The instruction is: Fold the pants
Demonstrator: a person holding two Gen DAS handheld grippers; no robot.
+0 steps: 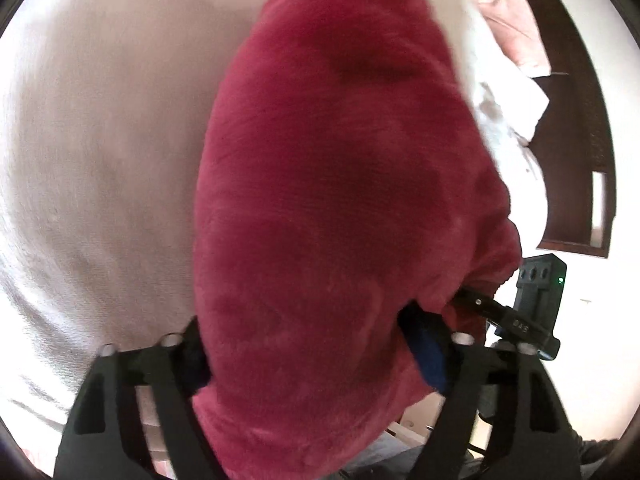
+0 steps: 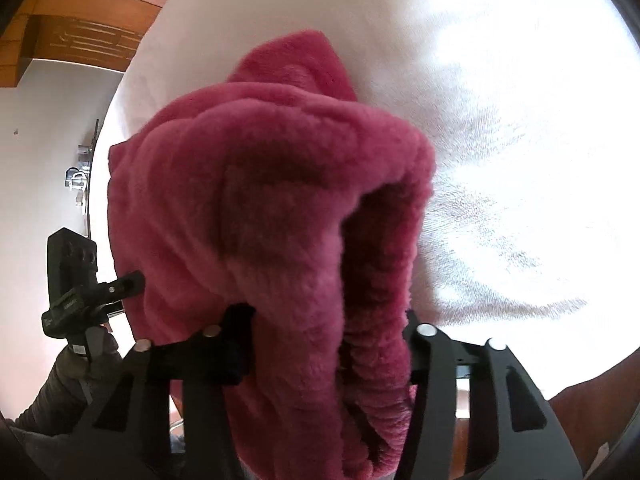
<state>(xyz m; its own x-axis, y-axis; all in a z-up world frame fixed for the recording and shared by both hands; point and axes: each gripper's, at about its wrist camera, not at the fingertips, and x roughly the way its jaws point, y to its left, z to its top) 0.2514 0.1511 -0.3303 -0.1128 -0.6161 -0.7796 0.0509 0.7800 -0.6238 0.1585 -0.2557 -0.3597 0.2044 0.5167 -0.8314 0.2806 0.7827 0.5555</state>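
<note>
**Gripping the Pants at Both Claws**

Hanging between the two claws, the pants [image 1: 340,200] were a deep raspberry-red garment of thick, plush fleece with a short, soft nap. The fabric filled most of both wrist views and was held above a white bed sheet [image 1: 100,160].

Left claw [image 1: 304,348]: both black fingers were pressed against the fleece, with the cloth bunched between them. A blue pad [image 1: 430,354] showed on the inner face of the right-hand finger, touching the fabric. From this side the garment presented a broad, mostly smooth surface with a few shallow, darker dents, narrowing toward the top of the frame.

Right claw [image 2: 324,344]: the fingers were clamped on a gathered edge of the pants. Here the cloth was ribbed and puckered like an elasticated band [image 2: 376,392], and above it the fleece opened into a dark, tunnel-shaped fold [image 2: 380,232]. A pointed corner of fabric [image 2: 316,60] stood up behind the main mass.

Each claw appeared in the other's view: the right claw at the right edge of the left wrist view [image 1: 480,304], its tip buried in the fleece, and the left claw at the left edge of the right wrist view [image 2: 128,282], its tip touching the cloth.

Dark wooden furniture [image 1: 580,120] stood beyond the bed, with pale pink cloth [image 1: 508,20] lying near it.
</note>
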